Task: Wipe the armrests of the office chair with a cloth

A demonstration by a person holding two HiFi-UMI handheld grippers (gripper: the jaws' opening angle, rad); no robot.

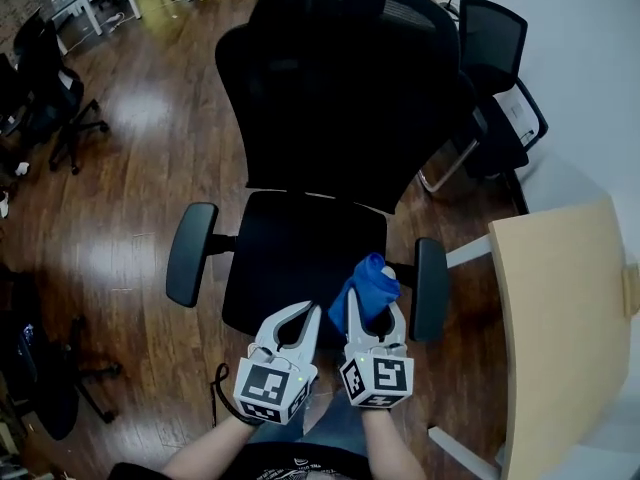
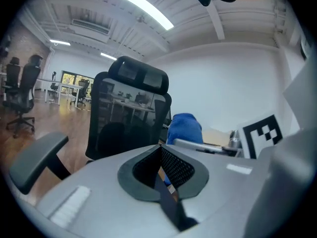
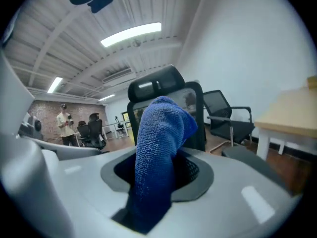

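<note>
your right gripper (image 1: 375, 308) is clamped down on the blue cloth (image 1: 368, 286), with a fat wad of it poking out past the tips. your left gripper (image 1: 308, 314) is squeezed closed with nothing in it, just beside the right one. both hover over the front of the office chair (image 1: 340, 98) seat. the right armrest (image 1: 431, 288) is just off to the right of the cloth gripper, not touching it. the left armrest (image 1: 191, 253) is well off to the left of the empty one.

stuff i'd watch: the wad looks floppy, so if you drag it hard along the pad it could fold back or slip out of the pinch, and you'd be scraping with bare tips. also nothing's bracing the chair, so i'd guess it swivels away when you push sideways.
</note>
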